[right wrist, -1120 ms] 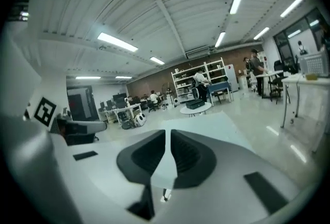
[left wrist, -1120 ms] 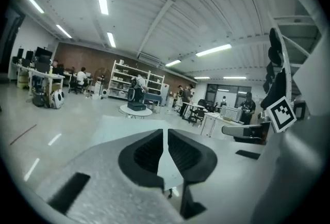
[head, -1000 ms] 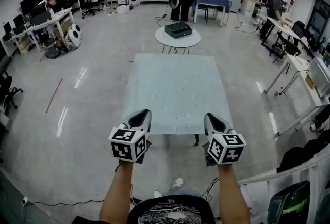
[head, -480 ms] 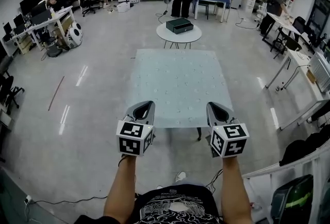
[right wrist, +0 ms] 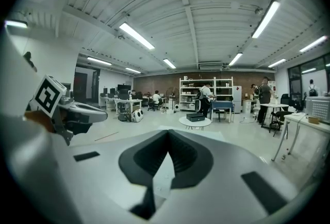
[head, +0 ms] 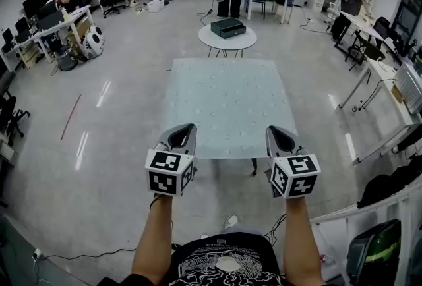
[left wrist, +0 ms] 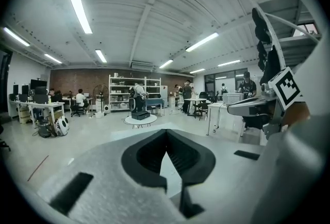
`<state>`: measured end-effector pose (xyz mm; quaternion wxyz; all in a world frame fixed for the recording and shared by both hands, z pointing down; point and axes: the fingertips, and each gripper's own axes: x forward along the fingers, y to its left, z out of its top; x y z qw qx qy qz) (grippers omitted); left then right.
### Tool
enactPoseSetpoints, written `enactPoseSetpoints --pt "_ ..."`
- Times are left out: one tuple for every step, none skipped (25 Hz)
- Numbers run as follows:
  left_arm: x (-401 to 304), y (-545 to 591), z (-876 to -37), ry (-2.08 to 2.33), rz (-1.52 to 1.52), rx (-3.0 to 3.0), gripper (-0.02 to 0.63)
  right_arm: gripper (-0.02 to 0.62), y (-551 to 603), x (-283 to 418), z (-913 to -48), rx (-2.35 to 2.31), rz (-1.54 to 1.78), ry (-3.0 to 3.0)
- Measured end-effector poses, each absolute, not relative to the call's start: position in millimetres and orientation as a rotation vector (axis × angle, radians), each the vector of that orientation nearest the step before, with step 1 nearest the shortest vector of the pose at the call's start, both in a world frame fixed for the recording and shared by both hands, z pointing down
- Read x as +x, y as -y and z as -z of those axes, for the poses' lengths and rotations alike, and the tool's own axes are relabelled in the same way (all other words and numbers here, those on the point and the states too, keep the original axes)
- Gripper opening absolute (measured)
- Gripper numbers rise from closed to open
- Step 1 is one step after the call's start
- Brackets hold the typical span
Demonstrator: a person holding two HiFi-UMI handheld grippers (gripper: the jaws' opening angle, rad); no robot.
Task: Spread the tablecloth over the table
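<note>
Here, left claw (head: pixel 186 128) and right claw (head: pixel 273 130) each pinch near edge of tablecloth (head: pixel 227 100), lying flat ahead.

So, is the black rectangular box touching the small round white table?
Touching. The head view shows the black rectangular box resting flat on the small round white table.

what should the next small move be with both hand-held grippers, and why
Probably draw both back together, gently. The left hand-held gripper and right hand-held gripper appear shut on the near edge of the pale blue-green fabric tablecloth, which already lies flat and spread out; an even pull would likely take out any slack.
</note>
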<state>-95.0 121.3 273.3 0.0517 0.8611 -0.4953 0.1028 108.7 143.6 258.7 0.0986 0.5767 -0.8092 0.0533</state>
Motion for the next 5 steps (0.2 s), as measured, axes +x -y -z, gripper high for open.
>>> enactPoseSetpoints --pt "-95.0 -121.3 -273.5 1.505 -0.315 2.621 0.005 0.006 -143.3 108.0 -258.6 1.706 -0.158 2.395" --pt "-95.0 -120.9 -273.5 1.504 -0.315 2.622 0.005 0.006 -142.7 107.3 -258.5 1.706 -0.157 2.397" --pt "-95.2 -120.3 -273.5 1.505 -0.313 2.623 0.005 0.006 -141.9 106.5 -258.4 1.706 -0.156 2.398" --pt "-95.3 -119.6 -273.4 1.505 -0.311 2.624 0.005 0.006 -141.1 105.7 -258.4 1.706 -0.154 2.4" --pt "-95.5 -118.9 -273.3 1.506 -0.31 2.625 0.005 0.006 -140.2 104.8 -258.4 1.705 -0.152 2.401"
